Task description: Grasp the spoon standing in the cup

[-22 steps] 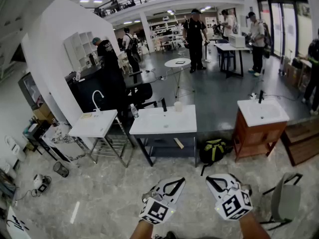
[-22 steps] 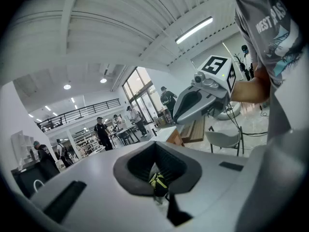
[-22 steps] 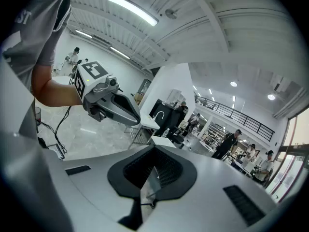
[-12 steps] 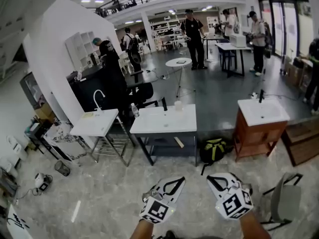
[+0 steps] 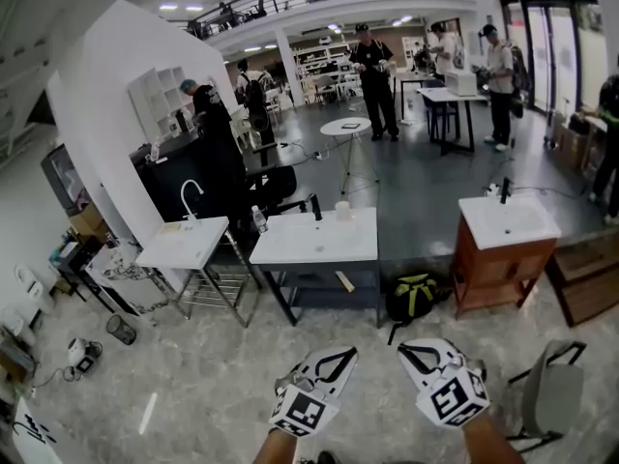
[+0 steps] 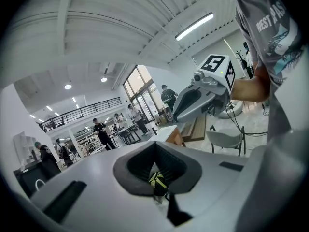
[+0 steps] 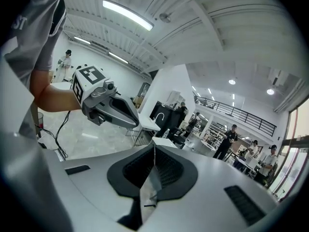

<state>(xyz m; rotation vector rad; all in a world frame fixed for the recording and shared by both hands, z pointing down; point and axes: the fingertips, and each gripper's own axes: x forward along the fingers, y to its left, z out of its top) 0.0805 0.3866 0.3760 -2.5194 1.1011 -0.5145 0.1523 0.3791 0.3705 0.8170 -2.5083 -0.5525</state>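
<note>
**Both grippers closed and empty, the cup far ahead**

Both of my tools are low in front of me, side by side but apart, tipped slightly down over the pale marbled floor [image 5: 193,375]. My left gripper [image 5: 338,358] has its jaws brought together at the tips, with nothing between the dark ribbed pads. Through the slit behind the tips I see only a yellow-green and black backpack [image 5: 411,295]. My right gripper [image 5: 416,353] is closed the same way, its pads meeting along a thin line and holding nothing. Each gripper shows in the other's camera, with its marker cube on top and my forearm behind it.

The small white cup [image 5: 342,210] stands well ahead of both grippers, across the floor and roughly in line with the gap between them. It sits at the far edge of a white-topped washstand on dark legs [image 5: 290,245], just to the right of a black tap [image 5: 315,205]. A clear plastic bottle [image 5: 257,218] stands at that top's far left corner. From this range I cannot make out the spoon in the cup.

The backpack lies on the floor ahead of my right gripper, beside the washstand's near right leg. Farther ahead and to the right of that gripper is a brown wooden washstand with a white basin top [image 5: 498,259]. A grey chair [image 5: 553,390] stands near that gripper's right side. Ahead and to the left of my left gripper is a white basin on a chrome frame [image 5: 184,245].
</note>
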